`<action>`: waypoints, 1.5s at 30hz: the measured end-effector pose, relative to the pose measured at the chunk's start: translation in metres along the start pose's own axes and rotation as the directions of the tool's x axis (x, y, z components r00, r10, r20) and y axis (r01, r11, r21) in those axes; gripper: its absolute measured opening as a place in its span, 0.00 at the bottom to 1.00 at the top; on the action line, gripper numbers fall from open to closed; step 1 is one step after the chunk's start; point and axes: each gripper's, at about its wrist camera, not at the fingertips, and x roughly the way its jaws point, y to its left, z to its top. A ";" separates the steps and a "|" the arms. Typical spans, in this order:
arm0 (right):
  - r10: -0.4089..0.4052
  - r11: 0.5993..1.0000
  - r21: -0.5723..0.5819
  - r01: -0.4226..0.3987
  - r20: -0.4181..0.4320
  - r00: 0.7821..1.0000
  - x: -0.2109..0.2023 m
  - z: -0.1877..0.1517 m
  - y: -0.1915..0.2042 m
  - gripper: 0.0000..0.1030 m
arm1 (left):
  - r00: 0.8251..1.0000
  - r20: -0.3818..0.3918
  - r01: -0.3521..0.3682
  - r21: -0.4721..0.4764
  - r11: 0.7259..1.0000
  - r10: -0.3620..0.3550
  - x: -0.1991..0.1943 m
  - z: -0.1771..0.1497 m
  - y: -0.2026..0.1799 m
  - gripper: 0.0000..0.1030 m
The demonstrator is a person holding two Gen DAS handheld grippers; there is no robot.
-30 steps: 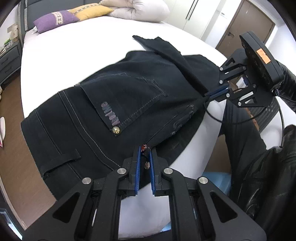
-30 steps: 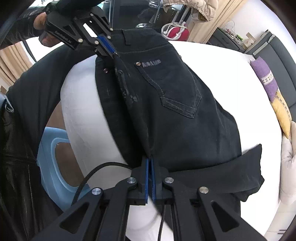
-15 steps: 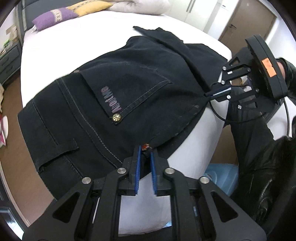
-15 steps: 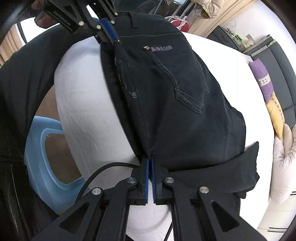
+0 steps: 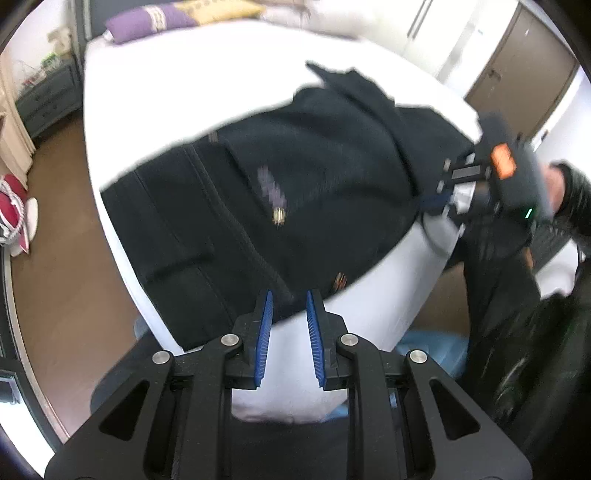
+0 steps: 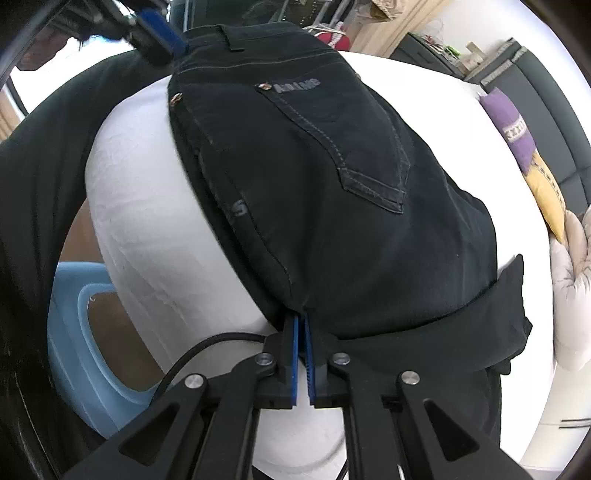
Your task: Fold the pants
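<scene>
Black jeans (image 5: 295, 192) lie folded on the white bed (image 5: 184, 85), back pocket up, with the waistband at the near edge; they also show in the right wrist view (image 6: 332, 192). My left gripper (image 5: 289, 306) is open, its blue pads apart right at the waistband edge, holding nothing. My right gripper (image 6: 301, 325) is shut on the jeans' side seam at the bed's edge. It shows blurred in the left wrist view (image 5: 443, 192). The left gripper shows at the top left of the right wrist view (image 6: 159, 31).
Purple (image 5: 151, 18) and yellow (image 6: 546, 188) pillows and a white duvet (image 6: 572, 288) lie at the head of the bed. A blue stool (image 6: 77, 332) stands on the brown floor beside the bed. A grey nightstand (image 5: 48, 96) stands far left. The person's dark clothes fill the sides.
My left gripper has opened and let go of the waistband. The jeans have settled flatter on the bed. My right gripper has kept its hold on the seam.
</scene>
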 end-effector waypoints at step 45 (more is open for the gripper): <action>-0.138 0.321 0.940 0.112 -0.071 0.988 0.095 0.006 -0.337 0.64 | 0.994 0.048 0.112 -0.266 0.958 -0.103 0.108 0.043 -0.021 0.17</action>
